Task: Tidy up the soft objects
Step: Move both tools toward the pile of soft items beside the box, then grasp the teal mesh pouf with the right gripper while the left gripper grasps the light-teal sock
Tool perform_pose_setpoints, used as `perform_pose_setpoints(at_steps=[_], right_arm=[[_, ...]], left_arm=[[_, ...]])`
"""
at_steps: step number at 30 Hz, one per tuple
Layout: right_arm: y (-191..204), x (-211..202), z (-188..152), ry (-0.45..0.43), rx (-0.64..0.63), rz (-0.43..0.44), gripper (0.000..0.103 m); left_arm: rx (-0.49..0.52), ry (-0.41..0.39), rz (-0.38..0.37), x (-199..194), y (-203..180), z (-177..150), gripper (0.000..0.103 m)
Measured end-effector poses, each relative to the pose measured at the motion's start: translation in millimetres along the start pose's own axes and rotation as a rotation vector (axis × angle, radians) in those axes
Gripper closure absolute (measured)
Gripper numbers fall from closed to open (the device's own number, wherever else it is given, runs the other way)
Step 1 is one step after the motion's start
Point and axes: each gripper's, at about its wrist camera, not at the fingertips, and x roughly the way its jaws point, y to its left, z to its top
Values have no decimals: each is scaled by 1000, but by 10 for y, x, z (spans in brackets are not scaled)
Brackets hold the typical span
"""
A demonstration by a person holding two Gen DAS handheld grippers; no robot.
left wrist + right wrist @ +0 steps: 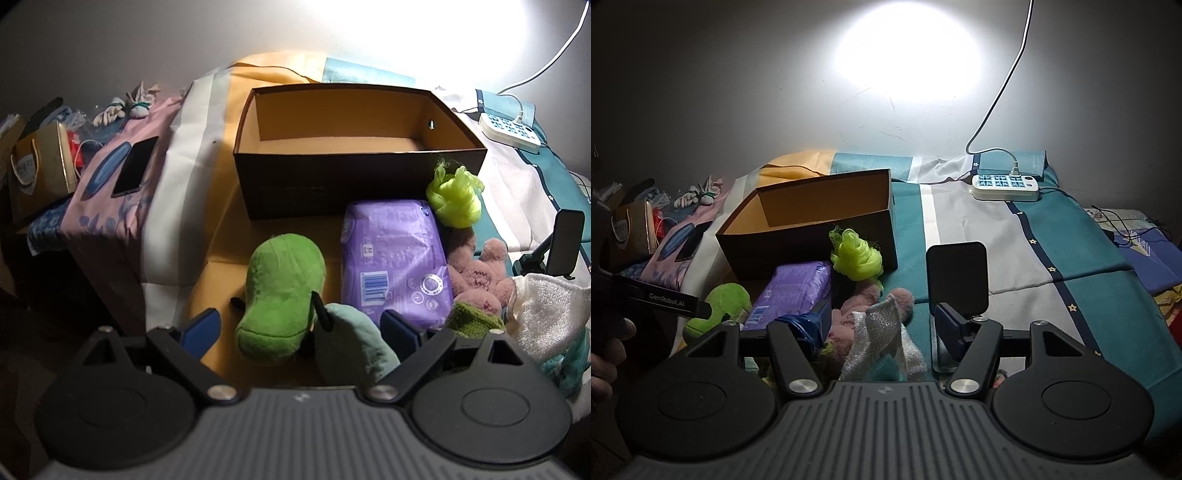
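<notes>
Open box (354,147), black outside and tan inside, sits on a bedspread (1052,251). Before it lie the soft items: green plush (280,295), purple pack (393,258), lime yarn ball (454,195), pink plush (480,273) and white cloth (886,339). Left gripper (301,328), jaws spread, straddles the green plush's near end and a teal plush (351,347), grasping nothing. Right gripper (882,325), jaws likewise apart, frames the white cloth without pinching it. A power strip (1006,186) lies beyond; a phone (135,166) rests left of the box.
</notes>
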Motion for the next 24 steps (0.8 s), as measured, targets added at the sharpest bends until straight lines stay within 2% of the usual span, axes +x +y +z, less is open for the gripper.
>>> perform_pose_setpoints(at_steps=[5, 12, 16, 22, 24], right_arm=[[-29, -31, -171, 68, -117, 0, 56], [74, 148, -441, 156, -245, 23, 57], [105, 311, -544, 184, -276, 18, 57], [100, 496, -630, 163, -265, -5, 58], [75, 549, -653, 157, -250, 3, 62]], left_arm=[[-16, -35, -95, -36, 115, -129, 10], [13, 17, -223, 32, 46, -255, 10], [43, 15, -235, -8, -14, -281, 10], [54, 46, -231, 14, -18, -298, 10], [46, 57, -226, 35, 4, -311, 10]])
